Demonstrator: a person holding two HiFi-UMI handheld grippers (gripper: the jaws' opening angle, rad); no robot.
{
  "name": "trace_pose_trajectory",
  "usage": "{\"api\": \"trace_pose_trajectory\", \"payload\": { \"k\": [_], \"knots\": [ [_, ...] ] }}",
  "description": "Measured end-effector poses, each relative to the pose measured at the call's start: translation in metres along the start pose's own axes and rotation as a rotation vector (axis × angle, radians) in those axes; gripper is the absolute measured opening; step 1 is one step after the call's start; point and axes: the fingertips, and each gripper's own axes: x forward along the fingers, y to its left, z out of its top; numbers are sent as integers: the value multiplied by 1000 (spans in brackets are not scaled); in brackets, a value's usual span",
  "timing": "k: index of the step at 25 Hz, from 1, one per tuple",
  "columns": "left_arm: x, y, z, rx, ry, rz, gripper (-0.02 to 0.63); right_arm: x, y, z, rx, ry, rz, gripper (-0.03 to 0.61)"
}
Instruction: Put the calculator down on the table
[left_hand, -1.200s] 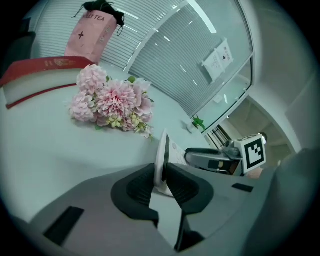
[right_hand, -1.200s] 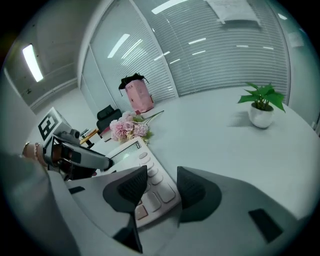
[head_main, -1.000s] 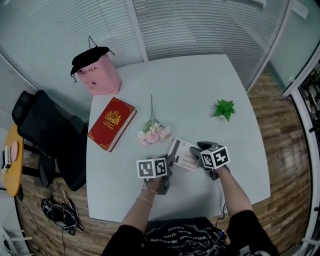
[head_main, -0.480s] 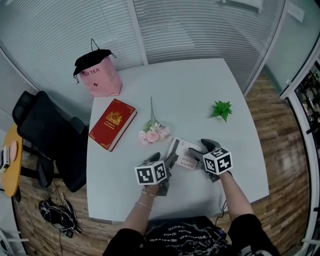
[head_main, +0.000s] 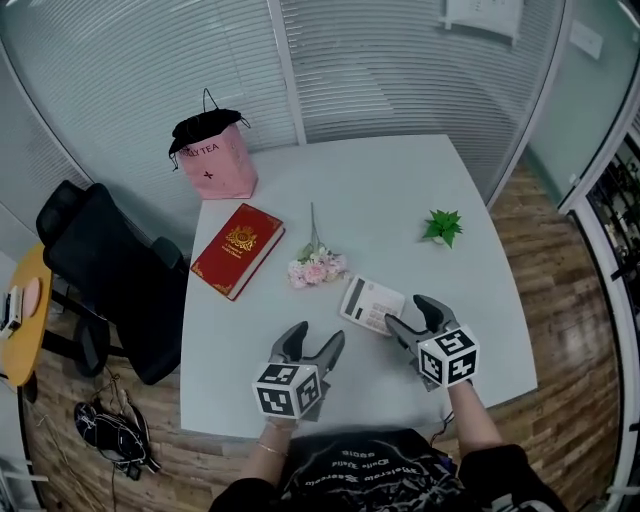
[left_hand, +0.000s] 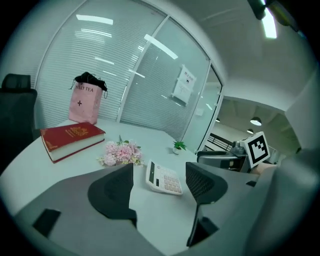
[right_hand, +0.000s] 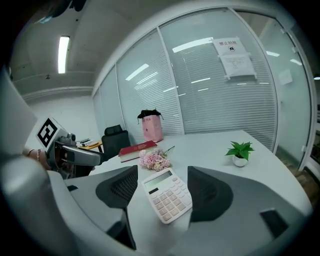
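Note:
The white calculator lies flat on the grey table, keys up, touched by neither gripper. My left gripper hovers to its near left, jaws open and empty, having just opened. My right gripper hangs just near-right of it, also open and empty after opening. In the left gripper view the calculator lies ahead between the left gripper's spread jaws, on the table beyond them. In the right gripper view the calculator lies below and beyond the right gripper's open jaws.
A bunch of pink flowers lies just beyond the calculator. A red book and a pink gift bag are at the far left, a small potted plant at the right. A black chair stands left of the table.
Both grippers have let go of the calculator, opened wide, and drawn up and back toward me. The calculator stays lying on the table.

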Motion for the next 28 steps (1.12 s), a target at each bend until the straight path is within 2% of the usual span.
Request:
{"api": "trace_pose_trajectory", "payload": {
  "k": [6, 11, 17, 20, 22, 26, 27, 28],
  "knots": [
    [-64, -9, -12, 24, -82, 16, 337, -45, 38, -9, -60, -40, -24, 318],
    [-101, -20, -46, 56, -42, 36, 337, -75, 62, -34, -117, -26, -60, 318],
    [-115, -12, -53, 71, -50, 100, 337, -74, 77, -44, -204, 15, -30, 318],
    [-114, -11, -47, 75, -60, 88, 337, -70, 86, -38, -255, 7, -7, 315],
    [-113, -15, -45, 77, -68, 74, 334, -69, 94, -37, -299, 9, 9, 270],
    [-113, -19, -43, 63, -83, 77, 188, -70, 99, -32, -344, -11, 2, 132],
    [-114, -19, -43, 58, -91, 82, 143, -70, 99, -30, -354, -20, -5, 97],
    [-114, -19, -42, 53, -100, 86, 69, -69, 99, -27, -365, -33, -9, 52]
  ]
}}
